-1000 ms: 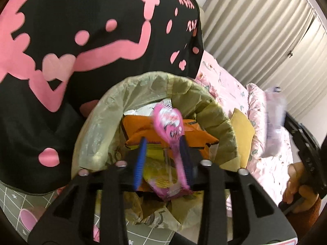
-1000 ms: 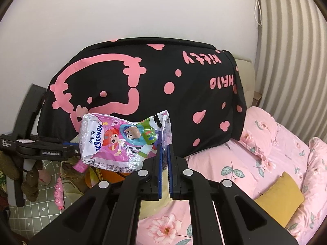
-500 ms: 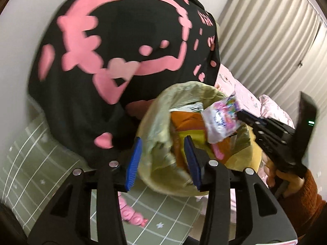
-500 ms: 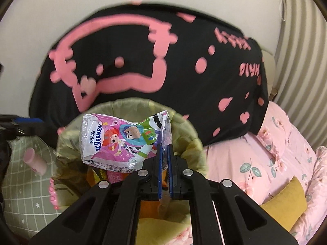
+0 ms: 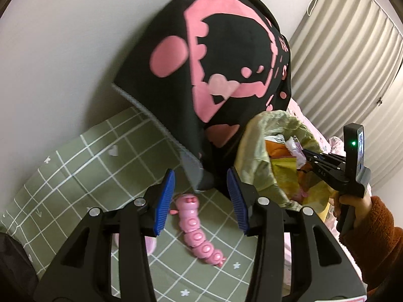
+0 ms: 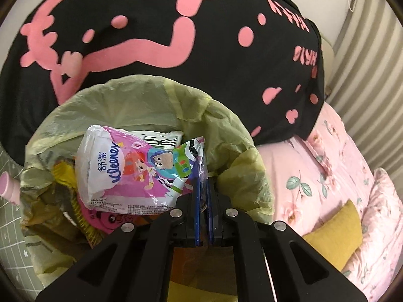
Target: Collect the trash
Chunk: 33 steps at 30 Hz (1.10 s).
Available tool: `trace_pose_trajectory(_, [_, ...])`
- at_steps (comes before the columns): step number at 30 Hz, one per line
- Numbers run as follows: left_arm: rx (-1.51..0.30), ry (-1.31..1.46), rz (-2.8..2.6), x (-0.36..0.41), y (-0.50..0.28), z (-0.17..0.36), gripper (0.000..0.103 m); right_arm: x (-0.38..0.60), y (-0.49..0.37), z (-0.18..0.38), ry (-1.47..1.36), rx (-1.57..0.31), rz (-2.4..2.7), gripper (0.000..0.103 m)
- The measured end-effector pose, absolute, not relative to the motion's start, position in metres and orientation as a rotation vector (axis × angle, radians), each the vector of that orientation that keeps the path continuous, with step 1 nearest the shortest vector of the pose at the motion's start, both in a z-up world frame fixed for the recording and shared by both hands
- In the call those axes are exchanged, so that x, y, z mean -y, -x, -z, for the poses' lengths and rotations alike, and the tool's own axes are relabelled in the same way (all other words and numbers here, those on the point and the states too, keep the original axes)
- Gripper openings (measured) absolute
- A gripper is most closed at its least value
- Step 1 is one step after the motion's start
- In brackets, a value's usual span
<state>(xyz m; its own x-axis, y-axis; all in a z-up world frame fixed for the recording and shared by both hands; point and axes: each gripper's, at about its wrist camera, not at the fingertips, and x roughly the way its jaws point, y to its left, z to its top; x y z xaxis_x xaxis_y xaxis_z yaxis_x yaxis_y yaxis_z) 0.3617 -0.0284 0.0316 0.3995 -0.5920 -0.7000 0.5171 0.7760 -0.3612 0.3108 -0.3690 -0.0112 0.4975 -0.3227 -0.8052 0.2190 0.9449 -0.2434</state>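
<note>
My right gripper (image 6: pixel 203 193) is shut on the edge of a pink and white Kleenex tissue packet (image 6: pixel 126 168) and holds it over the mouth of a trash bin lined with a yellow-green bag (image 6: pixel 156 103). Orange and yellow wrappers lie in the bin (image 5: pixel 254 151). My left gripper (image 5: pixel 200 196) is open and empty, left of the bin, above a green checked mat (image 5: pixel 75 166). A pink caterpillar toy (image 5: pixel 199 231) lies on the mat under it. The right gripper (image 5: pixel 325 166) also shows in the left wrist view, reaching into the bin.
A black blanket with pink print (image 5: pixel 226 58) hangs behind the bin. A bed with pink floral bedding (image 6: pixel 327 166) and a mustard cushion (image 6: pixel 335 239) is to the right. Striped curtains (image 5: pixel 352 63) hang behind.
My left gripper let go of a pink wrapper into the bin and moved left and back over the mat. My right gripper moved the tissue packet forward over the bin's mouth.
</note>
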Motion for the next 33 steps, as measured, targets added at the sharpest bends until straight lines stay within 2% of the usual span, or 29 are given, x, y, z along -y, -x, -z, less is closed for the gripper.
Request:
trace_pose_trajectory(7, [-0.933,0.116,0.702,0.012,-0.379,-0.02,0.041,0.372,-0.296,0.001,0.044,-0.986,0.388,0.008])
trace_pose_trajectory(9, [-0.921,0.112,0.702,0.01,-0.381,-0.018,0.041,0.371,-0.288,-0.005,0.039,-0.976,0.412,0.017])
trace_pose_trajectory(10, [-0.916,0.112,0.698,0.01,-0.382,-0.017,0.041,0.37,-0.282,-0.008,0.027,-0.967,0.419,0.032])
trace_pose_trajectory(11, [-0.913,0.115,0.695,0.009,-0.382,-0.016,0.041,0.369,-0.275,-0.012,0.013,-0.95,0.425,0.041])
trace_pose_trajectory(16, [-0.878,0.172,0.639,-0.004,-0.372,-0.019,0.046,0.364,-0.244,-0.038,-0.032,-0.843,0.425,0.047])
trace_pose_trajectory(21, [-0.804,0.193,0.554,-0.014,-0.338,-0.032,0.049,0.359,-0.213,-0.059,-0.062,-0.739,0.356,0.047])
trace_pose_trajectory(25, [-0.742,0.162,0.459,-0.02,-0.286,-0.037,0.053,0.348,-0.186,-0.066,-0.081,-0.672,0.259,0.047])
trace_pose_trajectory(33, [-0.702,0.112,0.334,-0.024,-0.189,-0.026,0.066,0.292,-0.135,-0.052,-0.029,-0.664,0.057,0.047])
